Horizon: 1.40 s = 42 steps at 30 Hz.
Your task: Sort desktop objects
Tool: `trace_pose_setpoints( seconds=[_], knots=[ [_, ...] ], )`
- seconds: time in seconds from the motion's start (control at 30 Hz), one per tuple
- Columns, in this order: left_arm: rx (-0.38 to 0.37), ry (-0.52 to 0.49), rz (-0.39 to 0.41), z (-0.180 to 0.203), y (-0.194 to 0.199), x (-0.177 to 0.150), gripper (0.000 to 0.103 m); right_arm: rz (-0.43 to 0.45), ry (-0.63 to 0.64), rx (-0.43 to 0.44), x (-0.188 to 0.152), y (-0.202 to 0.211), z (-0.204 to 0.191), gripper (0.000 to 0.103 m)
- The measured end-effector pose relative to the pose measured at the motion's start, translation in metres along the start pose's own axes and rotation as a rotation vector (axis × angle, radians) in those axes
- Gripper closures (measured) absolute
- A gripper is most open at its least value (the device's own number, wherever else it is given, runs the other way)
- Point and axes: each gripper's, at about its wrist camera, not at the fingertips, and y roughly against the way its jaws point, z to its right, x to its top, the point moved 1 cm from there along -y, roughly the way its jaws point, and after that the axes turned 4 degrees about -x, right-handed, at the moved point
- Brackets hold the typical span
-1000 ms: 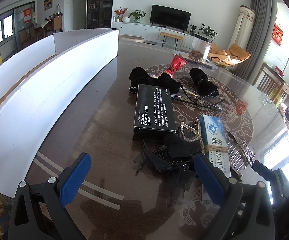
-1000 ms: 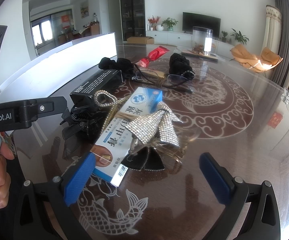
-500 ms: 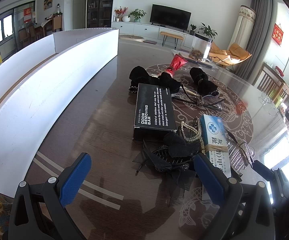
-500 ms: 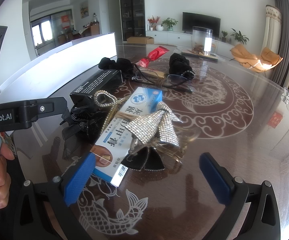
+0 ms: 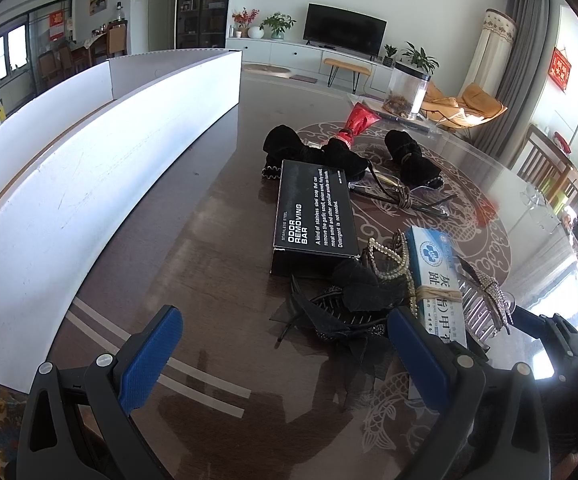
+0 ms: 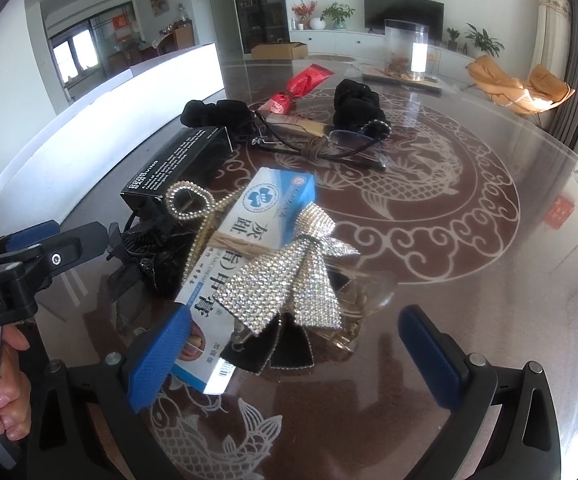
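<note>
Rhinestone bow point(image 6: 289, 276): lies on the blue-white box point(image 6: 249, 256).
Right claw point(image 6: 293, 356): wide open, empty; straddle the bow only.
Left claw point(image 5: 285, 352): open, empty.

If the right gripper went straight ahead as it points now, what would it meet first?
Most likely the rhinestone bow, lying over the blue-and-white box just ahead of the open right gripper; depth is uncertain.

A blue-and-white medicine box point(image 6: 249, 256) lies flat, a sparkly silver bow point(image 6: 293, 272) on it. A black box point(image 5: 315, 216) lies left, black hair bows point(image 5: 309, 152) farther back.
</note>
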Motion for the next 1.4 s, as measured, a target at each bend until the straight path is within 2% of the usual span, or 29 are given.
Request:
trace_pose_setpoints(
  seconds=[0.13,0.3,0.63,0.73,0.87,1.4],
  knots=[
    [0.000,0.004,-0.007,-0.002,0.000,0.000,0.000,-0.017,0.011,0.000,0.014,-0.011,0.002,0.000],
    [-0.002,0.013,-0.011,-0.006,0.001,-0.001,0.000,-0.038,-0.046,-0.031,0.026,-0.018,0.015,0.000],
    [-0.014,0.006,-0.017,-0.004,0.000,0.001,0.000,-0.025,-0.016,0.032,-0.002,0.020,0.011,0.000],
    [-0.012,0.004,-0.018,-0.004,0.000,0.001,0.000,-0.060,0.008,0.043,-0.013,0.018,0.006,0.000],
    [-0.012,0.012,-0.017,-0.007,0.001,0.001,0.000,-0.066,0.047,0.029,-0.021,0.015,-0.001,0.000],
    [-0.013,0.015,-0.023,-0.007,-0.001,0.000,0.000,-0.094,0.104,-0.005,-0.021,-0.002,-0.006,0.000]
  ],
)
